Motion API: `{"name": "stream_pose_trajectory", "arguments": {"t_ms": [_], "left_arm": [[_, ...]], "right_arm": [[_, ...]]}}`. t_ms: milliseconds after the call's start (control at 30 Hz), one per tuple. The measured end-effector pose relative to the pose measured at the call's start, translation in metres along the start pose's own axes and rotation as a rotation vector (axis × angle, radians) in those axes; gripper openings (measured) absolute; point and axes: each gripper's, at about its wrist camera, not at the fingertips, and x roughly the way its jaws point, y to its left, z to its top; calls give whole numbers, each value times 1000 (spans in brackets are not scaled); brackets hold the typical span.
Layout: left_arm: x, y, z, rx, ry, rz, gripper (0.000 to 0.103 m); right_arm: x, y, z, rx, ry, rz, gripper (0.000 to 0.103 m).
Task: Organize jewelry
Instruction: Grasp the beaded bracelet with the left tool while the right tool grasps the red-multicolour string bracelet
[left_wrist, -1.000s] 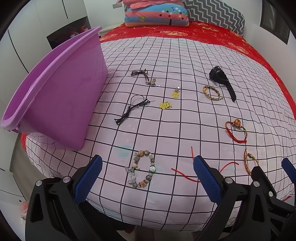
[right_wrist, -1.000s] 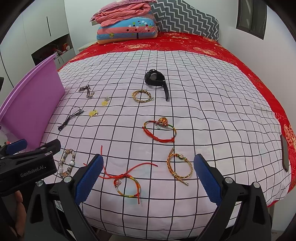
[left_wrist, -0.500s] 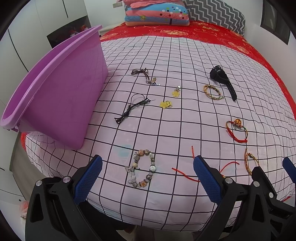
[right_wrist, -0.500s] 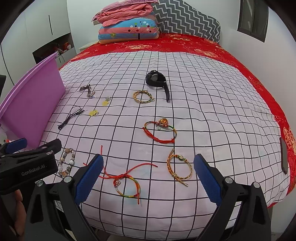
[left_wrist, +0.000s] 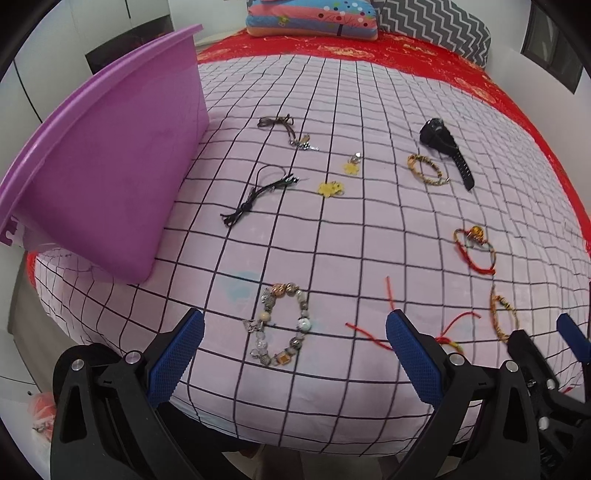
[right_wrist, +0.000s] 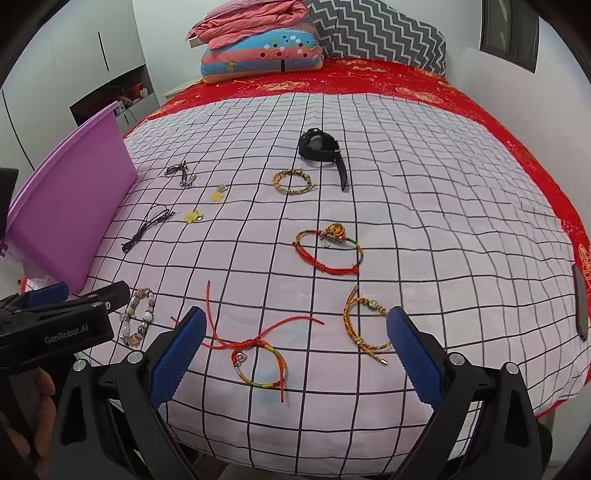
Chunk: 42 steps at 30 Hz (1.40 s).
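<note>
Checked bedspread (left_wrist: 369, 236) below both wide-open, level hand-held grippers, left (left_wrist: 293, 347) and right (right_wrist: 295, 347)

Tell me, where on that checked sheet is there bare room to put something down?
The wide stretch right of the black watch and red cord bracelet is bare. So is the far checked sheet toward the pillows. Jewelry crowds the near edge and beside the purple tub.

"GenRobot.AI" in pale letters on the black left gripper (right_wrist: 85, 299) body

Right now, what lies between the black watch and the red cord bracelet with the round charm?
Right wrist view: only bare checked sheet between the black watch and the red cord bracelet.
</note>
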Motion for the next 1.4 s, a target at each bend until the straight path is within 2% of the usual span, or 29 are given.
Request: {"name": "stream_pose_trajectory", "arguments": {"t_ms": [67,200,400,800,1233,1400], "left_arm": [[5,5,-6,8,-2,17,97],[15,17,-19,8,40,6,97],[29,34,-34,17,88,36,97],[55,34,-41,-6,75,-35,97],[77,35,-44,11,98,-20,97],[81,37,-43,3,92,-24,98]], "right_arm": [[3,0,-4,-4,5,13,94],[8,-3,-13,-2,17,35,94],[16,-15,-29,20,43,39,93],[48,7,-40,-57,88,66,93],[83,26,-49,-185,154,-15,93],[88,26,-50,-202,140,-27,93]]}}
